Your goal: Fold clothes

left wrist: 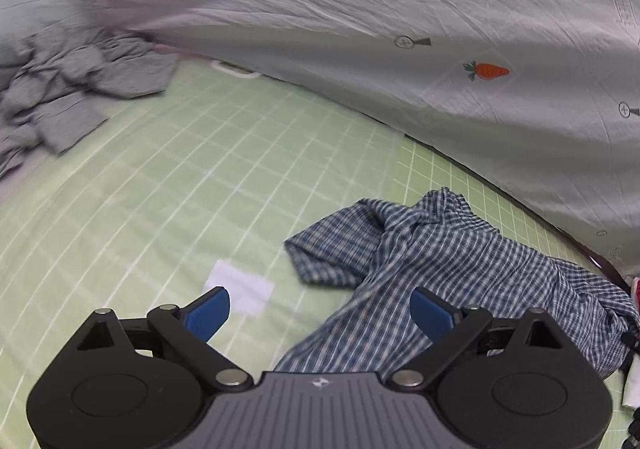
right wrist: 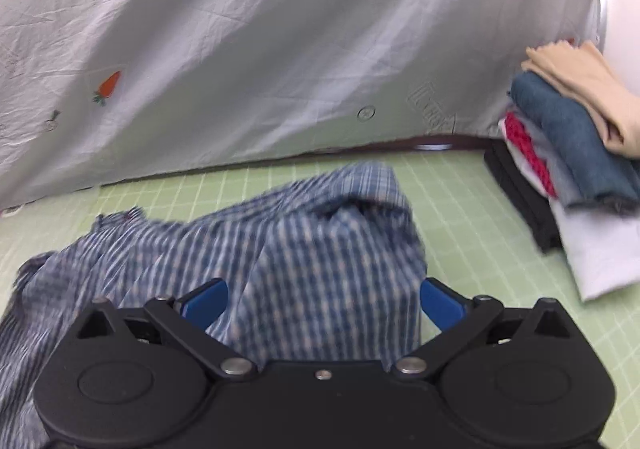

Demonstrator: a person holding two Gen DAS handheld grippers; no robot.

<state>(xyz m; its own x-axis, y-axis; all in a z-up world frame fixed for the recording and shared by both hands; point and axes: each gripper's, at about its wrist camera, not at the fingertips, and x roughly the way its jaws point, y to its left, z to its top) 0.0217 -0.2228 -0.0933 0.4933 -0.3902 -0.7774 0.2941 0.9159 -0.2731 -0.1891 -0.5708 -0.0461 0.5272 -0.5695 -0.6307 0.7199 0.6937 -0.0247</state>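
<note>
Blue pads (left wrist: 208, 313) of the left gripper (left wrist: 320, 313) stand spread with nothing between them, over the green grid mat (left wrist: 160, 189); the right gripper (right wrist: 324, 303) gapes likewise. Just beyond both lies the crumpled blue checked shirt (right wrist: 304, 249), unfolded, probably placed centrally for spreading. Folded clothes (right wrist: 568, 153) are stacked far right, a grey garment (left wrist: 72, 89) is bunched far left.

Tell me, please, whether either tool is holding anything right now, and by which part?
Nothing is held. The left tool and right tool both stand open above the crumpled checked shirt, their fingers apart and clamping no fabric.
</note>
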